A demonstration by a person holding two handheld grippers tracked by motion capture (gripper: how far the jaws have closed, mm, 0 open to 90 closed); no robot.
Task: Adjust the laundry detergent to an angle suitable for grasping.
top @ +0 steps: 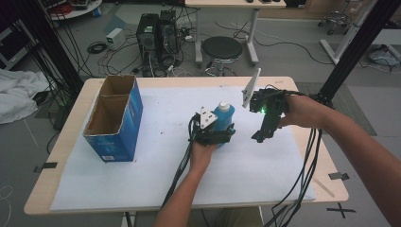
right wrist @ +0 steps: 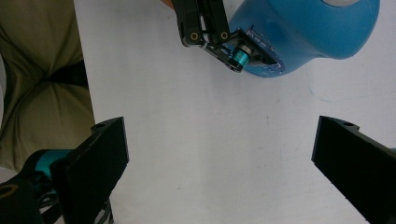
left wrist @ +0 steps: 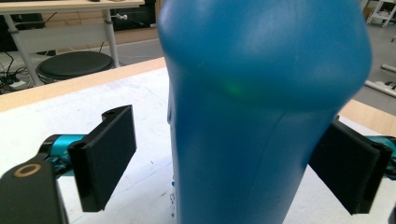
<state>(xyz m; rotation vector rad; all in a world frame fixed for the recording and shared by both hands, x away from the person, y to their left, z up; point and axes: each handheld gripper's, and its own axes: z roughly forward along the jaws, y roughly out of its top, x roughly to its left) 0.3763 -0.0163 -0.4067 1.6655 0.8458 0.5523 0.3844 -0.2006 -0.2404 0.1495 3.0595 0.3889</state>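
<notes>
Two grippers are working over a white sheet (top: pixel 156 156) that is covering most of the table (top: pixel 71 137). Seen from the high view, the left gripper (top: pixel 226 134) is sitting near the middle of the sheet, and a blue bottle (top: pixel 223 117) with a white cap is standing upright between its jaws, just at its twelve o'clock. In the left gripper view the blue bottle (left wrist: pixel 261 121) is standing between the two black pads (left wrist: pixel 105 156). The pad on the right side of that view is lying against the bottle's flank, while the pad on the left is standing clear of it with white sheet showing in the gap, so the claw is spread around the bottle and not yet pinching it on both sides.

From the bottle, the right gripper (top: pixel 261 137) is hanging at about three o'clock, near it but apart, tilted with its jaws pointing down toward the sheet. In the right gripper view its jaws are standing wide apart with bare sheet between them, and the bottle with the left gripper beside it is lying toward one o'clock.

A blue cardboard box (top: pixel 115 118), open at the top, is standing at the bottle's nine o'clock, well apart, near the table's left edge.
</notes>
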